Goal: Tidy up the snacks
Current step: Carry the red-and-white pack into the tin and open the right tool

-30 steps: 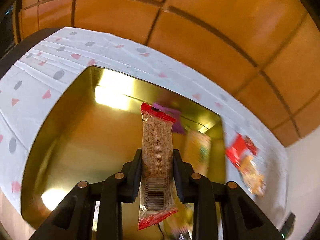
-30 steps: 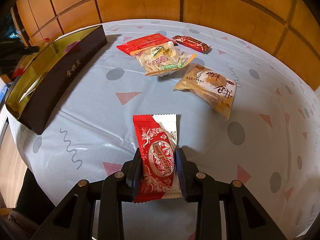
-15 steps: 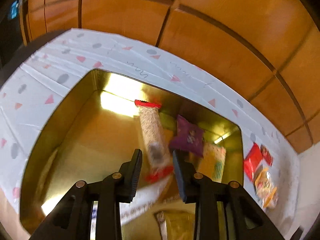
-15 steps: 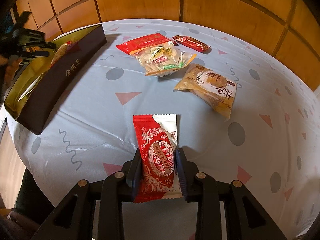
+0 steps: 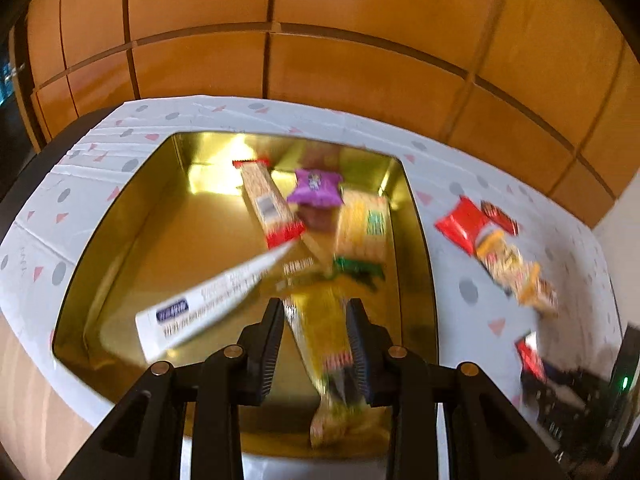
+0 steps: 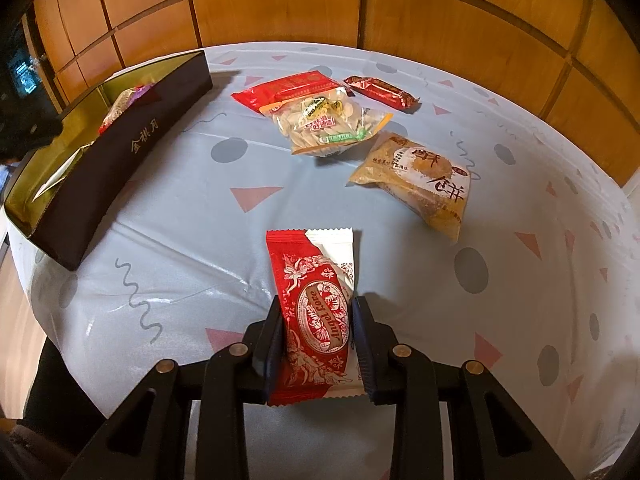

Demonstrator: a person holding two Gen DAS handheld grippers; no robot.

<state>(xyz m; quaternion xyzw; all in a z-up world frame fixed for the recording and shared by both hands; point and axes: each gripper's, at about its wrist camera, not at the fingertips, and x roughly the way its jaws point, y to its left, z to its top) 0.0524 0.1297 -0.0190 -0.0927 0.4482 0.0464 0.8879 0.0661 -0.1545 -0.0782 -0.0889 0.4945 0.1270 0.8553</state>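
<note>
Snacks: grain bar [image 5: 269, 204], released a second ago, lies in gold box [image 5: 120, 248] at 12 o'clock of left gripper [image 5: 316, 344], apparently empty and spread; right gripper [image 6: 318, 344] pinches red packet [image 6: 316, 312], next in.

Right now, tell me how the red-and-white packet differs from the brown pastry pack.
The red-and-white packet sits between the right claw's pads; the brown pastry pack lies free on the tablecloth. The packet is flat, the pack bulges. Both are sealed snacks still outside the box.
</note>
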